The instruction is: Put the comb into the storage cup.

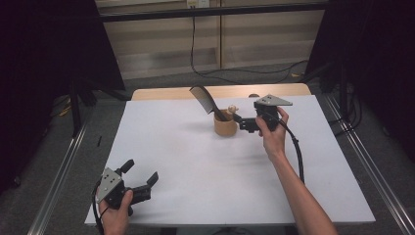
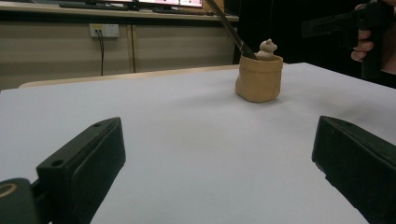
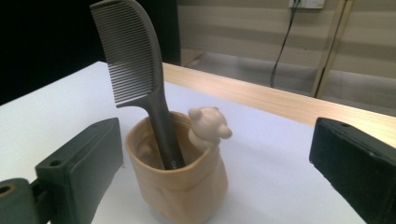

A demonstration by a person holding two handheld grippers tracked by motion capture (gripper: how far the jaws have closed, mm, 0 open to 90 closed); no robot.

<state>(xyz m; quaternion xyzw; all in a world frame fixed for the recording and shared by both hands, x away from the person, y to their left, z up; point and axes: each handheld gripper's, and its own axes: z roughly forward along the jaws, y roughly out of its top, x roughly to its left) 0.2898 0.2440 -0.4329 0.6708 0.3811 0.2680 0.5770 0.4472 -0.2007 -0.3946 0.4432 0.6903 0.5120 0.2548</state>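
- Near the table's far edge, the right gripper (image 1: 243, 122) is held level just beside the tan holder (image 1: 225, 125), jaws spread apart, gripping nothing.
- Standing tilted inside that holder, a dark comb (image 3: 140, 79) leans beside a small bear figure (image 3: 208, 126).
- At the near left corner, the left gripper (image 1: 142, 177) rests low, jaws wide apart.
- Bare white tabletop (image 1: 205, 171) lies between the two.

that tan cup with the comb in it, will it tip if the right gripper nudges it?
Probably. The tan cup looks small, soft-walled and light, with creases near its base. The comb leans well above the rim, likely making it top-heavy. The right gripper, open beside it, should push low.
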